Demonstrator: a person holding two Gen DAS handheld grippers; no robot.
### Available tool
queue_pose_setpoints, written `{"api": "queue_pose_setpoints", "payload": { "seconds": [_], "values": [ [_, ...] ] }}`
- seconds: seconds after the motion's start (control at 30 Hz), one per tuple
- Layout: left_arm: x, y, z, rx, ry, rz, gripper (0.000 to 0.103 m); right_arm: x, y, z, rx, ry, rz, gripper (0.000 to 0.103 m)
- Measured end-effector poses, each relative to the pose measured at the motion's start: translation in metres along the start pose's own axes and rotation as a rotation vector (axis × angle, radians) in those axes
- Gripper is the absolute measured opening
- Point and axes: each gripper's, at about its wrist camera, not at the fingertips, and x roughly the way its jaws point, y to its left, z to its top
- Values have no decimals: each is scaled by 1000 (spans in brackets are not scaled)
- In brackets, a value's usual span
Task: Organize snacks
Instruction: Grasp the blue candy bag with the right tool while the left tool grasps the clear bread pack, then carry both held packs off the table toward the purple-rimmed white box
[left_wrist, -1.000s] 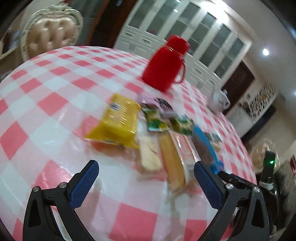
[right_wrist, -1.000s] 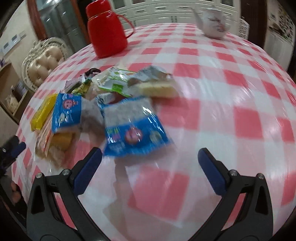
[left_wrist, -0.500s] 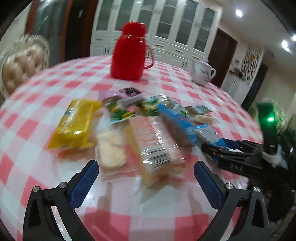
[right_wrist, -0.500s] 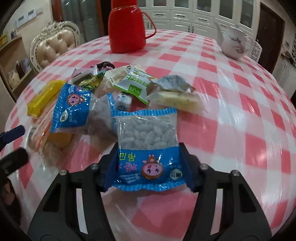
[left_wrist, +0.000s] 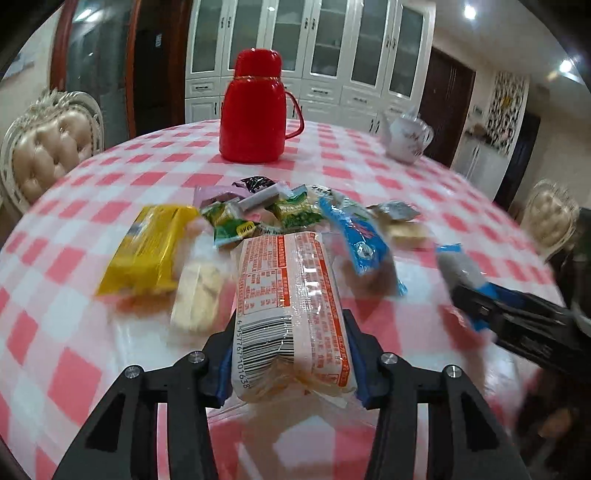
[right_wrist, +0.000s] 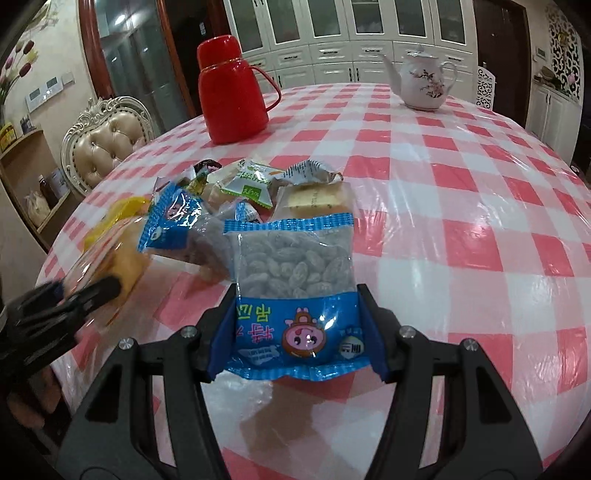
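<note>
My left gripper (left_wrist: 291, 362) is shut on a long clear orange-printed packet (left_wrist: 291, 299) with a barcode, held just above the table. My right gripper (right_wrist: 295, 332) is shut on a blue candy bag (right_wrist: 295, 295) with a pink cartoon face. In the left wrist view the right gripper (left_wrist: 480, 299) shows at the right with the blue bag (left_wrist: 458, 266). A pile of snacks lies ahead: a yellow packet (left_wrist: 147, 247), green packets (left_wrist: 232, 225), a second blue bag (right_wrist: 177, 221), a cracker pack (right_wrist: 314, 199).
A red thermos jug (left_wrist: 255, 110) stands behind the pile, and a white teapot (right_wrist: 421, 81) at the far right. The round table has a pink checked cloth (right_wrist: 480, 221). Padded chairs (left_wrist: 44, 147) stand at its edge.
My left gripper has closed on the orange-printed packet. My right gripper closed on the blue candy bag half a second ago and has lifted it slightly.
</note>
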Motion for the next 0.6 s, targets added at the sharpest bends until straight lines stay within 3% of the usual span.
{"api": "queue_pose_setpoints", "payload": {
  "seconds": [0.23, 0.43, 0.6],
  "values": [
    [-33, -6, -31, 1, -3, -24, 50, -17, 2, -15, 22, -3, 41, 64],
    [-48, -4, -51, -2, 13, -37, 50, -56, 3, -49, 79, -31, 105, 64],
    [-61, -19, -68, 34, 18, -58, 50, -78, 7, -71, 60, -27, 105, 64]
  ]
}}
